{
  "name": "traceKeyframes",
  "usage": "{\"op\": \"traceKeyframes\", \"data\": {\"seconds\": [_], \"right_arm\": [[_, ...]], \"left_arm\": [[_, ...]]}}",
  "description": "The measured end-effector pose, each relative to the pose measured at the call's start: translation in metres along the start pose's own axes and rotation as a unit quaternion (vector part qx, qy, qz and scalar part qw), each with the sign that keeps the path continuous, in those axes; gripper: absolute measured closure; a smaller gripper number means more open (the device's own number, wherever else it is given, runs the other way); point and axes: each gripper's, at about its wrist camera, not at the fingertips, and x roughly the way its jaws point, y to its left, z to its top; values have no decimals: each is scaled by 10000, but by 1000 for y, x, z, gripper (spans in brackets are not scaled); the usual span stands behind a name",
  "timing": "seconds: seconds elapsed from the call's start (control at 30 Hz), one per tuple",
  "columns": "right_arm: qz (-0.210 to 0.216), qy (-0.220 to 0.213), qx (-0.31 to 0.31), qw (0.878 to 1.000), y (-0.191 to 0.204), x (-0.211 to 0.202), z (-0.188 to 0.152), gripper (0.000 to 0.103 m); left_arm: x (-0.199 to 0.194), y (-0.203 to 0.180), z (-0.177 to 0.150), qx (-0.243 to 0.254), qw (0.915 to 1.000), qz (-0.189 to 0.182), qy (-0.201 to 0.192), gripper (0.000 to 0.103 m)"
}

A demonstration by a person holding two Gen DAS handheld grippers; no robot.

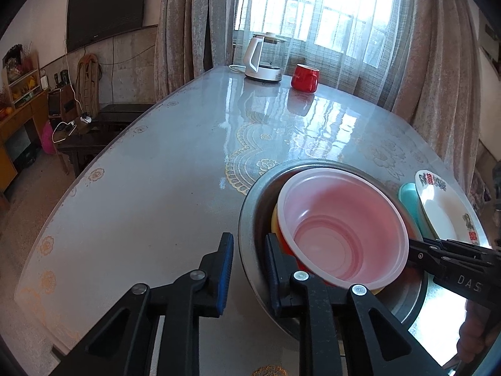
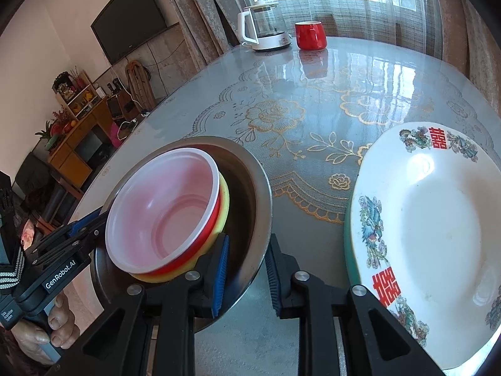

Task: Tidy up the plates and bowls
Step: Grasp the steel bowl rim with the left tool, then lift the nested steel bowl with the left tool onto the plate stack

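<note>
A round metal basin on the glossy, flower-patterned table holds nested plastic bowls: a translucent pink bowl inside a red one, inside a yellow bowl. Left gripper and right gripper each straddle the basin's rim, jaws parted. Beside the basin, a white painted plate rests on a teal dish.

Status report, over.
Both grippers open, straddling steel basin rim. Bowl stack nested inside. Plate alongside, nothing blocking.
</note>
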Motion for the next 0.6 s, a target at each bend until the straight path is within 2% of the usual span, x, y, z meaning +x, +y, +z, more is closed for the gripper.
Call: {"op": "traceKeyframes", "data": {"seconds": [0.1, 0.4, 0.6], "right_arm": [[0, -19, -3, 10000, 0, 0, -1, 82], [-24, -41, 22, 10000, 0, -2, -2, 82], [-17, -192, 30, 9998, -2, -15, -5, 82]], "left_arm": [[-1, -1, 0, 20, 10000, 1, -4, 87], [-5, 7, -2, -215, 9993, -306, 18, 88], [-18, -2, -3, -85, 9990, -372, -218, 88]]}}
